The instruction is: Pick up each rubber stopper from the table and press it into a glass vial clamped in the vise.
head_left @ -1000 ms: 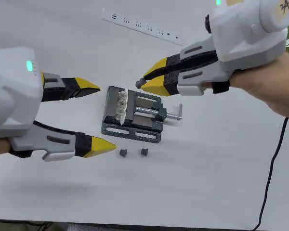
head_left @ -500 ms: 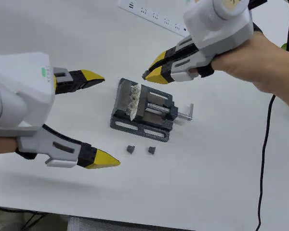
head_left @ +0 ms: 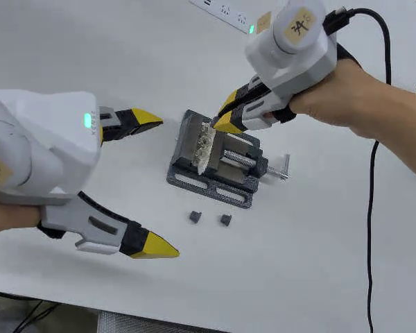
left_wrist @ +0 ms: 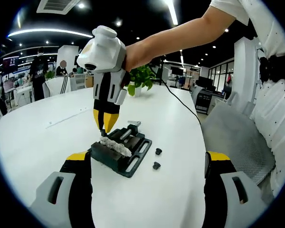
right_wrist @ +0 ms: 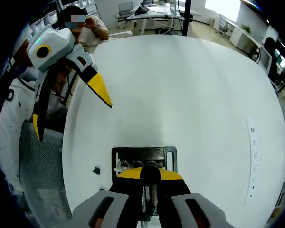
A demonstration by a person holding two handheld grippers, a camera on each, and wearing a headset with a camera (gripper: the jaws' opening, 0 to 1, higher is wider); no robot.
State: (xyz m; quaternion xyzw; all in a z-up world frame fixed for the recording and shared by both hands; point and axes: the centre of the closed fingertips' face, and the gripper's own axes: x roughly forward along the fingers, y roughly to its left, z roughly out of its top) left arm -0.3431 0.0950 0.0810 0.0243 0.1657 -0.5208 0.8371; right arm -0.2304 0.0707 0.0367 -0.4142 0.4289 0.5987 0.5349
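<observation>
Vise [head_left: 208, 186] sits mid-counter [head_left: 90, 55], vials [head_left: 204, 146] lined up in a row between its jaws, and its screw handle sticks out to the right. On the counter just in front of the vise lie one rubber stopper [head_left: 195, 217] and a second rubber stopper [head_left: 225, 220], side by side but apart. Right hand-held gripper [head_left: 218, 123] hangs just over the vials. Left hand-held gripper [head_left: 166, 186] is off to the vise's left. Power strip [head_left: 225, 10] lies far behind.

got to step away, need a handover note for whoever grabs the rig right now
Left gripper: open, empty, left of the vise.
Right gripper: shut on what looks like a dark stopper, tips over the vials in the vise.
Two loose stoppers lie on the table before the vise.
To do: seat the held one, then those two. Capped vials: cannot tell.
</observation>
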